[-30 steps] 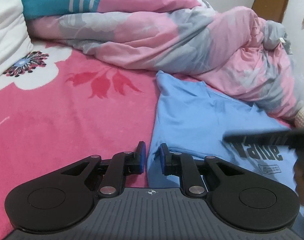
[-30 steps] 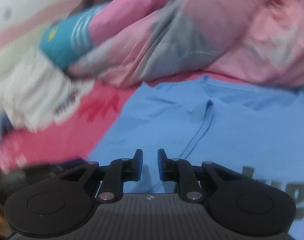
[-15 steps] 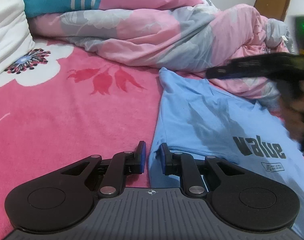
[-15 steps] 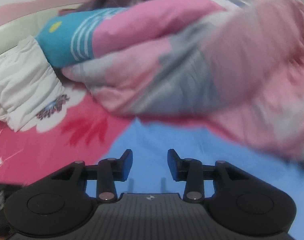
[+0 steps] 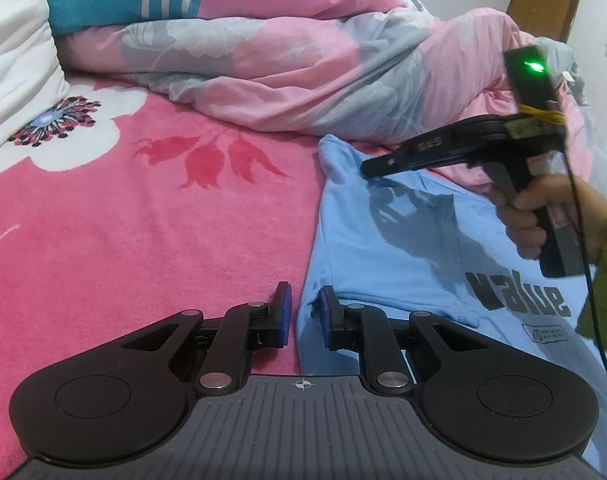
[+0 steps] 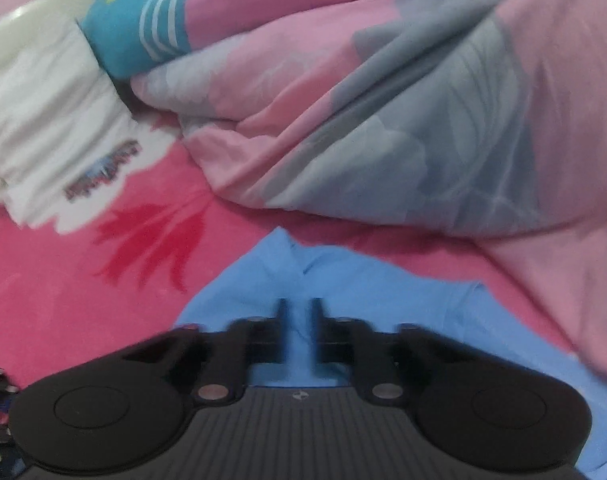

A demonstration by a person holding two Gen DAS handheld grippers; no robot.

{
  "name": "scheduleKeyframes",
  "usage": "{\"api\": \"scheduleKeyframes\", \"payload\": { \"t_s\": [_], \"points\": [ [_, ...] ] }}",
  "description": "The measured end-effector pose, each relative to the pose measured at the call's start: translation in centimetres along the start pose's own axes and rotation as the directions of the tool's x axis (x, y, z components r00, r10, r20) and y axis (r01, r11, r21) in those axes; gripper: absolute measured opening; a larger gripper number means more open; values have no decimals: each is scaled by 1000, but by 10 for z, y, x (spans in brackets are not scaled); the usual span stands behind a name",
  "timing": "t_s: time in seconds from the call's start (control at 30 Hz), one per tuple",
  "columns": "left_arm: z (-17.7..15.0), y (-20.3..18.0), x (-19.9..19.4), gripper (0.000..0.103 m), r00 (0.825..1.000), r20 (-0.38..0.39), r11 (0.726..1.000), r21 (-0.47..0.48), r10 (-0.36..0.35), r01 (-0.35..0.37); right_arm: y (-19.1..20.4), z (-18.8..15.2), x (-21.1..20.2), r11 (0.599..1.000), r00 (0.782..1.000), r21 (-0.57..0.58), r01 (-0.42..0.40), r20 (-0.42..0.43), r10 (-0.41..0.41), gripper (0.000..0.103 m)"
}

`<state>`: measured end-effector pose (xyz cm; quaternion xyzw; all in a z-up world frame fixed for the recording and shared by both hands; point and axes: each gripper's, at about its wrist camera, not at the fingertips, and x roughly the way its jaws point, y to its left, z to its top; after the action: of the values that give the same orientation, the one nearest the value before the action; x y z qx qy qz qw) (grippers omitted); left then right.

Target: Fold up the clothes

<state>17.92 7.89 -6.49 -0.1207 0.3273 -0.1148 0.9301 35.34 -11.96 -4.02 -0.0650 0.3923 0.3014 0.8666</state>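
A light blue T-shirt [image 5: 383,260] with dark "value" lettering lies flat on the pink bedspread [image 5: 143,240]. My left gripper [image 5: 303,314] rests low at the shirt's near left edge. Its blue pads stand a little apart, and the edge lies in the gap with nothing pressing on it. A hand [image 5: 543,208] holds my right gripper [image 5: 367,169], whose tip is down at the shirt's far left corner. In the right wrist view the right gripper [image 6: 299,316] is blurred, its fingers drawn close with the blue T-shirt [image 6: 343,280] cloth between them.
A rumpled pink and grey duvet [image 5: 303,80] is heaped along the far side, right behind the shirt's far edge. A white pillow [image 5: 11,60] lies at the far left. A brown door [image 5: 547,12] stands beyond the bed. The duvet [image 6: 383,120] fills the right wrist view.
The right gripper has travelled across the shirt to its far left corner. Its jaws widened half a second ago and have since drawn together. The left gripper has stayed put.
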Motion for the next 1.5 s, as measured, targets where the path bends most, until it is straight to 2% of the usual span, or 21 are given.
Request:
{"api": "scheduleKeyframes", "payload": {
  "t_s": [0.1,0.23,0.37,0.47,0.53,0.6,0.67,0.7,0.77,0.87,0.97,1.1,1.17,1.23,1.37,1.5],
  "points": [
    [0,0,0,16,1000,0,1000,0,0,0,-10,-9,-14,996,998,91,-4,62,-1,1],
    [0,0,0,16,1000,-1,1000,-1,1,-1,-22,-23,-16,984,996,174,36,69,-49,1],
    [1,1,0,16,1000,-1,1000,-2,0,0,-29,-27,-11,969,990,221,111,63,-128,1],
    [1,1,0,16,1000,-1,1000,-3,0,0,-29,-21,-18,960,979,235,154,96,-181,3],
    [1,2,0,16,1000,-1,1000,-3,-1,1,-25,-16,-25,965,976,220,141,135,-173,3],
    [2,2,0,16,1000,-1,1000,-4,0,0,-13,-10,-30,980,979,174,97,159,-125,3],
    [2,2,-1,16,1000,-1,1000,-8,-1,1,3,-4,-24,992,987,114,50,145,-66,3],
    [2,2,-1,16,1000,-1,1000,-9,-1,1,8,-2,-15,995,992,91,51,114,-61,3],
    [2,2,-1,16,1000,0,1000,-9,-1,1,17,4,9,996,997,51,71,36,-73,3],
    [2,2,-1,16,1000,0,1000,-14,-4,4,10,13,27,988,992,109,111,43,-116,2],
    [2,5,-1,16,1000,-2,1000,-25,-12,12,-1,22,35,969,982,193,155,73,-172,3],
    [2,5,-1,16,1000,-2,1000,-28,-13,13,-22,13,-18,935,974,315,163,100,-204,5],
    [2,6,-1,16,1000,-3,999,-34,-15,15,-30,-1,-48,915,974,368,165,84,-209,11],
    [2,7,-1,16,1000,-3,999,-41,-17,17,-35,-17,-70,893,977,419,162,56,-204,29],
    [2,8,-1,16,1000,-1,998,-54,-24,24,-42,-46,-82,861,979,475,183,-10,-202,36],
    [2,11,-1,17,999,0,997,-67,-33,33,-48,-61,-73,815,985,557,158,-29,-171,38]
  ]
}}
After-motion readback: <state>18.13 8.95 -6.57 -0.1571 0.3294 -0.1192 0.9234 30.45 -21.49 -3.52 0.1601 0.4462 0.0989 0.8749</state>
